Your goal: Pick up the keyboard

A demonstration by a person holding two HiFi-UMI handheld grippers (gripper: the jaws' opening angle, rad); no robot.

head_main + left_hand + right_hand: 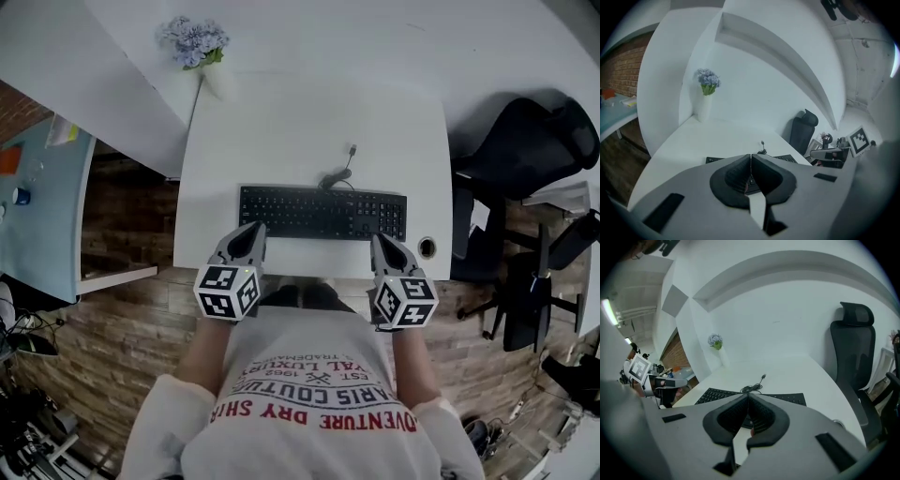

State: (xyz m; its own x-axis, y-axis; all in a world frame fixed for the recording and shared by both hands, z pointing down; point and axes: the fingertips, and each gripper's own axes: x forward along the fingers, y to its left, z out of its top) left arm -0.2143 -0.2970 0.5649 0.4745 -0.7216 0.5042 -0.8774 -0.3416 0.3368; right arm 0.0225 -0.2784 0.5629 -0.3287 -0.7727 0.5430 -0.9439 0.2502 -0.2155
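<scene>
The person stood at the near edge of the desk (309, 122) with a tool in each hand, both pointing forward and slanting down. The left tool (253, 228) was clenched, its jaws pressed together with nothing between them. The right tool (380, 239) was clenched and empty too.

From above, the left tool's tip sat at the near left corner of the keyboard (322, 213), and the right tool's tip sat at its near edge toward the right end. I could not tell whether either tip touched it. The black keyboard lay flat on the white desk, close to the near edge and running parallel to it, between the two tools. Just right of it, by the right tool, there was a small round hole (427, 247) in the desk.

Behind the keyboard its cable (336, 175) lay in a loose bundle, the plug end loose on the desk. At the far left corner stood a white vase (217, 80) holding pale purple flowers (192, 40). Off to the right of the desk stood a black chair (525, 145).
</scene>
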